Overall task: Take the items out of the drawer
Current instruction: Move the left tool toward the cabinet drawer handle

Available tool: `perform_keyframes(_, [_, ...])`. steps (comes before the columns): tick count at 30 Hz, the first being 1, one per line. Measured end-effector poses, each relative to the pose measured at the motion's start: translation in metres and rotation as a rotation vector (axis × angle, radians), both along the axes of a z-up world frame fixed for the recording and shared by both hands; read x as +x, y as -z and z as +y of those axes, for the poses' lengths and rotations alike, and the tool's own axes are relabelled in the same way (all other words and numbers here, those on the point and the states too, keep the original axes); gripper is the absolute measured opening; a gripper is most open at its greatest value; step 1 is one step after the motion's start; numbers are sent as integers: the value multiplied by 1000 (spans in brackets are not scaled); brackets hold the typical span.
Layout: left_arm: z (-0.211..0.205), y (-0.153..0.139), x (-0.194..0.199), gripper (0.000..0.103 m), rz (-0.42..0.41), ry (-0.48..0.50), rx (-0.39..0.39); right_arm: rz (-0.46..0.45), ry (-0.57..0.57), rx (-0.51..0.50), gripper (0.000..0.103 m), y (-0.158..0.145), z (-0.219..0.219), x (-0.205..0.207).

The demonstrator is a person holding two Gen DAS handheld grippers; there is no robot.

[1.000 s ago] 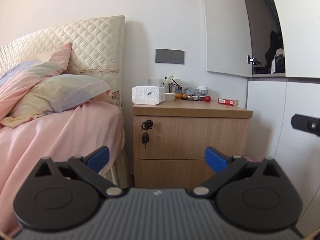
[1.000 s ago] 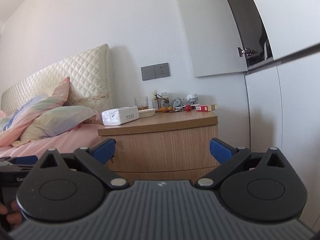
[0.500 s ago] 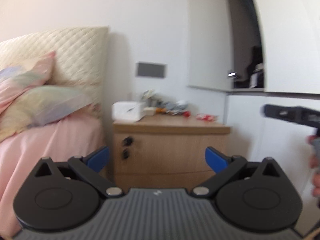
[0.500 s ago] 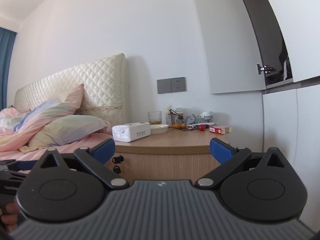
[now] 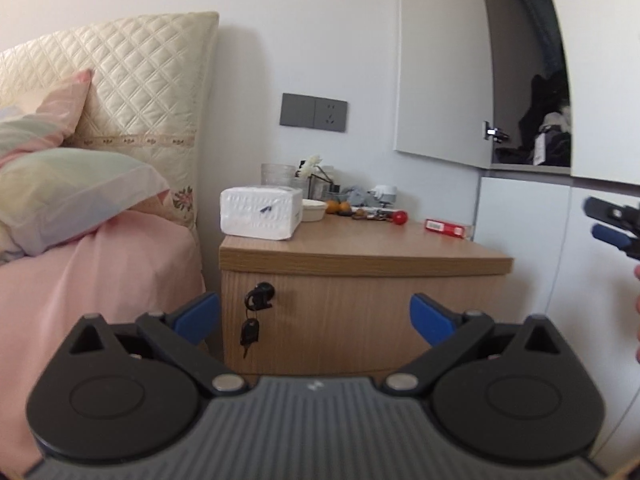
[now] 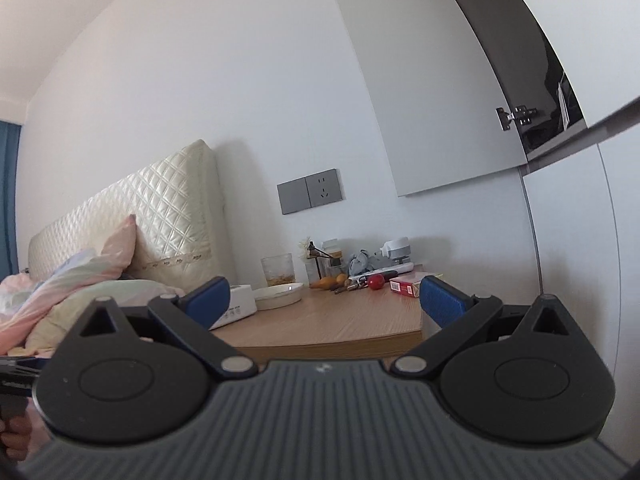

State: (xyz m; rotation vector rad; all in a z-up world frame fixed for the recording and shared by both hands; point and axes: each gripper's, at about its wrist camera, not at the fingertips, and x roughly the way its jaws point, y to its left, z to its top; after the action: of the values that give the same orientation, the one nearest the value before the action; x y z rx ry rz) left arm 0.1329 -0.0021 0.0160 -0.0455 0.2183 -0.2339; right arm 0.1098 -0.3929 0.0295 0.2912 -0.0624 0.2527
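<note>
Left gripper (image 5: 314,318) spread wide, empty — faces the shut top drawer (image 5: 360,320) of the nightstand (image 5: 360,258), key (image 5: 250,332) hanging in its lock. Right gripper (image 6: 324,300) also spread, empty — above the nightstand top; tissue box (image 5: 260,212) there.

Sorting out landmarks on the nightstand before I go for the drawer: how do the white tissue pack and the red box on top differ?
The white tissue pack is bulky and tall, while the red box is small and lies flat. The tissue pack sits at the end of the nightstand nearest the bed; the red box lies at the far end by the white cabinet. The tissue pack is plain white, the red box red with a white patch. Both rest on the wooden top, clear of either gripper.
</note>
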Motion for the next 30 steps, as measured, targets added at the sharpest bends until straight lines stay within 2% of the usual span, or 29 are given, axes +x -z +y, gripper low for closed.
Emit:
perform_keyframes(2, [2,9,25,102,14,5,16,21,-33,10,103,12,-10,16])
perform_keyframes(5, [5,26,58,102,26,19,58,69,-83,-40,103,35,-17,37])
perform_keyframes(8, [12,40,86,102,26,16,52,123,-135,-80,103,58,-20,55])
perform_keyframes(13, [16,51,121,102,27,0,52,187,-141,-147,103,82,-16,88])
perform_keyframes(23, [18,68,151,97,60,42,92,211,-119,-189,103,103,-9,127])
perform_keyframes(28, [18,73,157,96,56,45,113,218,-142,-160,101,106,-7,139])
perform_keyframes(30, [20,74,159,93,68,51,109,215,-140,-159,101,106,-6,143])
